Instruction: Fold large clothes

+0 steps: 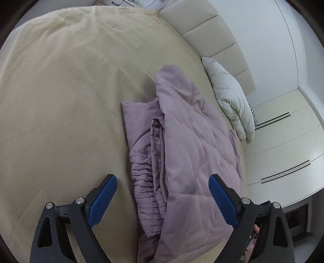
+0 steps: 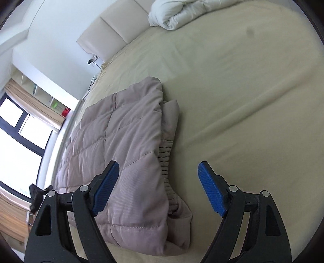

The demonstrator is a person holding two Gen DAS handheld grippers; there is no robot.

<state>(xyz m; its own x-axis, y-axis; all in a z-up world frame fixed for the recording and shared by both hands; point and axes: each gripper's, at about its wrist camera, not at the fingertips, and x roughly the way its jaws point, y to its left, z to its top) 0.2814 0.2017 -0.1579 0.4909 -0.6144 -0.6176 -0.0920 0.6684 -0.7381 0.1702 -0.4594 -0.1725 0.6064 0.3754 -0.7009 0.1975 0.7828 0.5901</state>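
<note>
A mauve quilted jacket (image 1: 182, 149) lies folded on the beige bed sheet (image 1: 64, 105), its zipper and an elastic cuff showing on its left side. My left gripper (image 1: 163, 182) is open and empty, hovering above the jacket's near part. In the right wrist view the same jacket (image 2: 125, 141) lies folded with its gathered cuff along its right edge. My right gripper (image 2: 159, 172) is open and empty, hovering above the jacket's near right edge. Neither gripper touches the cloth.
A white folded duvet (image 1: 232, 101) lies against the padded headboard (image 1: 212, 32), and shows in the right wrist view (image 2: 182, 12). White drawers (image 1: 283, 145) stand beside the bed. A window (image 2: 18, 137) and shelves (image 2: 42, 95) stand beyond the bed sheet (image 2: 243, 91).
</note>
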